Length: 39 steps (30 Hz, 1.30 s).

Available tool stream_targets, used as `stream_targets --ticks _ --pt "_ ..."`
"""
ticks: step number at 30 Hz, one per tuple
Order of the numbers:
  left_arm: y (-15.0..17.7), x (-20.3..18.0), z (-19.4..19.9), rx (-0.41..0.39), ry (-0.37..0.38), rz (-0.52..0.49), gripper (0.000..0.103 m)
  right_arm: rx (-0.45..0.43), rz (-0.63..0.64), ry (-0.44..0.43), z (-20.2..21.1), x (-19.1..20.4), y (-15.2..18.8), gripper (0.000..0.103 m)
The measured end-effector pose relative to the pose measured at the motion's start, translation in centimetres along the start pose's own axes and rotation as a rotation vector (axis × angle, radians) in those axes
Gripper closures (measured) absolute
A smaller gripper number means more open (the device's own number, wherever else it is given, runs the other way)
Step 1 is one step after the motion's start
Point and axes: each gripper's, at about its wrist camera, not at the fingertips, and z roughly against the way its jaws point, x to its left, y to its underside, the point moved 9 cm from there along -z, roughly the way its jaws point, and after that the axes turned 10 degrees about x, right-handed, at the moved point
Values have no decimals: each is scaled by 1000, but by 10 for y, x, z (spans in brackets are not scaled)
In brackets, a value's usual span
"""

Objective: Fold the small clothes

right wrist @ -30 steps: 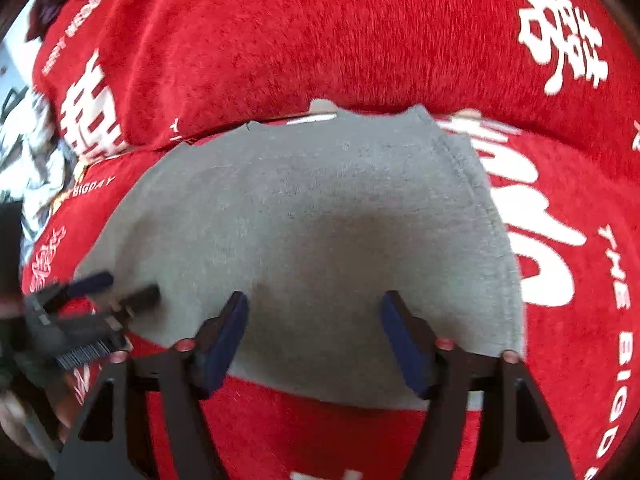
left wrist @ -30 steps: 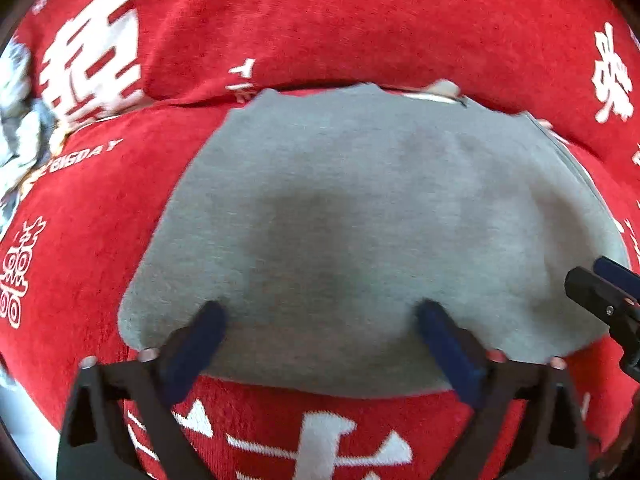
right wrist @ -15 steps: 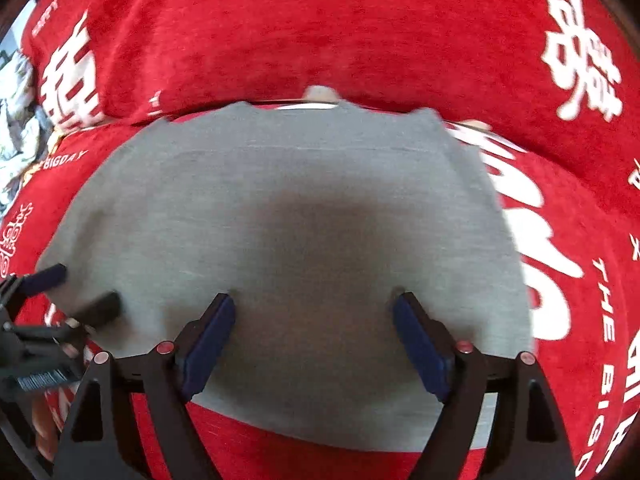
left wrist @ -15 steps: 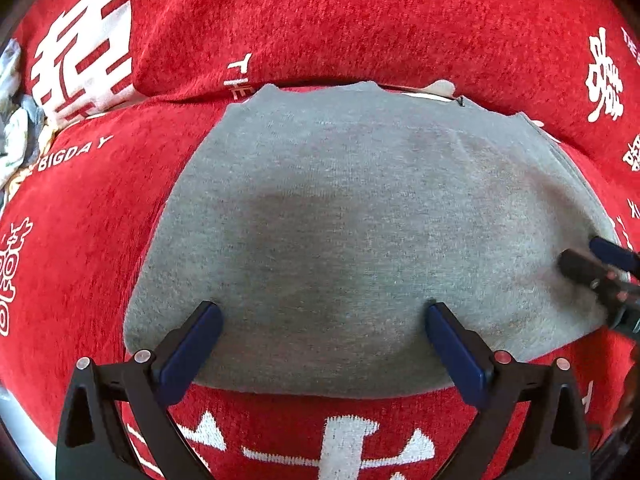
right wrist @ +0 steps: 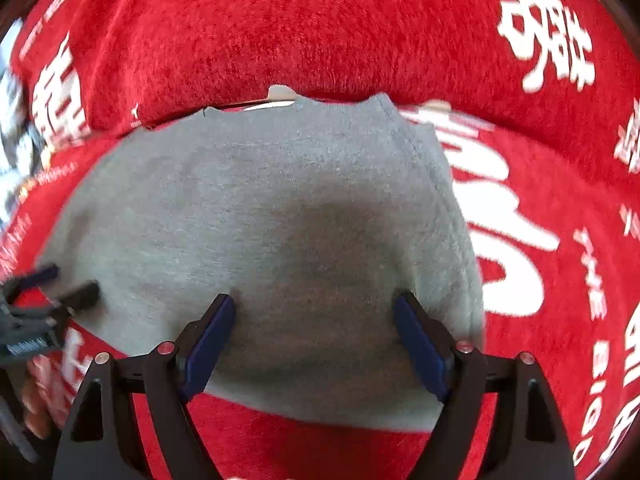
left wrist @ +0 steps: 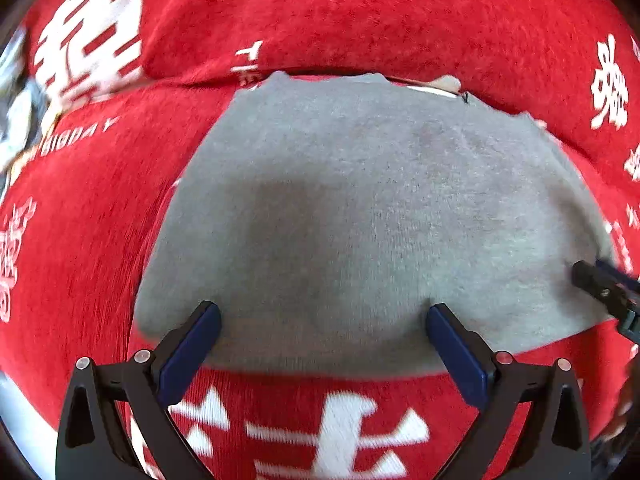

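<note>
A small grey garment (left wrist: 372, 208) lies folded flat on a red cloth with white characters; it also shows in the right wrist view (right wrist: 256, 224). My left gripper (left wrist: 320, 336) is open, its blue-padded fingers hovering over the garment's near edge. My right gripper (right wrist: 312, 332) is open over the near right part of the garment. Each gripper's tips show in the other's view: the right one at the garment's right edge (left wrist: 604, 284), the left one at its left edge (right wrist: 52, 284). Neither holds anything.
The red cloth (left wrist: 80, 220) covers the whole surface and rises into a padded ridge (right wrist: 320, 32) just behind the garment. A pale crumpled pile (left wrist: 16, 112) lies at the far left edge.
Both grippers have shifted slightly over the garment and stay open. The garment lies as it did.
</note>
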Motion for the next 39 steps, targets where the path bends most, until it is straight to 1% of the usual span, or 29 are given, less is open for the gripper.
stream_targets --ticks 1,2,5,6,7,8,9,10,12,15,18,20,23,24,26,29,31,35,36,37,39 --pt "4 1 7 -3 33 43 0 3 -43 -16 0 -3 1 16" --pt "10 2 16 -11 76 108 0 2 -87 -25 0 -6 1 16" --pt "33 3 37 -56 174 284 0 -3 -169 -11 1 -6 -2 16" --pt "42 0 41 -73 187 319 0 -3 -196 -1 0 -5 -2 16" --pt "47 -4 42 -80 184 325 0 -6 -222 10 0 -5 -3 15" --pt "50 -8 41 -86 159 309 0 -13 -251 29 0 -5 -4 14" --pt "52 -10 40 -97 119 285 0 -14 -253 48 -2 -3 -4 13" --pt "52 -10 39 -106 91 270 0 -16 -243 60 -3 -2 -5 9" --pt "54 -8 33 -104 74 252 0 -27 -195 69 -6 6 -3 1" --pt "59 -2 26 -103 65 240 0 -62 -117 116 -7 12 2 1" --pt "61 7 24 -118 37 234 0 -95 -66 118 -5 15 8 1" --pt "62 11 23 -122 26 223 0 -92 -28 129 -5 18 12 1" --pt "62 13 25 -140 -6 197 0 -52 58 167 -6 24 23 1" --pt "62 14 27 -145 -17 186 0 -38 79 165 -6 26 27 1" --pt "61 13 29 -157 -33 160 0 -33 92 127 3 26 36 0" --pt "58 13 34 -178 -53 125 0 -67 93 79 22 24 50 0" --pt "55 15 35 -185 -56 108 0 -71 94 68 30 18 58 0" --pt "48 23 33 -177 -42 117 0 -76 33 57 43 -5 64 0" --pt "46 24 32 -171 -27 117 0 -75 14 53 45 -13 65 0" --pt "41 25 30 -162 3 111 0 -75 1 55 46 -19 65 0" --pt "32 32 28 -154 30 119 0 -78 -33 57 48 -29 66 0"
